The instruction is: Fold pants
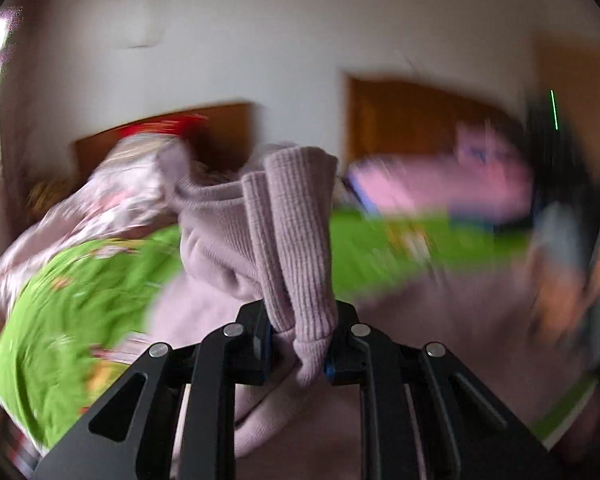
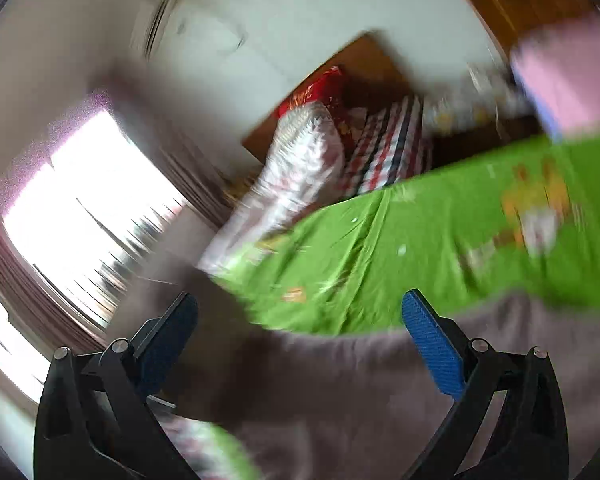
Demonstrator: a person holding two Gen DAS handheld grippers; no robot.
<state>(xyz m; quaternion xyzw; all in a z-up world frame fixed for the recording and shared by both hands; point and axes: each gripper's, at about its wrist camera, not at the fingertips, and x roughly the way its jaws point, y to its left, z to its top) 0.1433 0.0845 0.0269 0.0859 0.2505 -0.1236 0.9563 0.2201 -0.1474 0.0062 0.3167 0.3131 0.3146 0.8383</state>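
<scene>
The pants (image 1: 284,216) are pale lilac knit with a ribbed cuff. In the left wrist view my left gripper (image 1: 300,344) is shut on the ribbed cuff, which stands up between the fingers while the rest of the fabric hangs and lies over the green bed sheet (image 1: 80,300). In the right wrist view my right gripper (image 2: 300,344) is open and empty, its blue pads (image 2: 432,344) wide apart above a blurred stretch of the lilac pants (image 2: 340,392) on the green sheet (image 2: 420,232). Both views are motion-blurred.
A bunched floral quilt (image 1: 120,188) and a red pillow (image 2: 320,88) lie by the wooden headboard (image 1: 220,120). A pink folded cloth (image 1: 440,184) lies at the far right of the bed. A bright window (image 2: 80,208) is at the left.
</scene>
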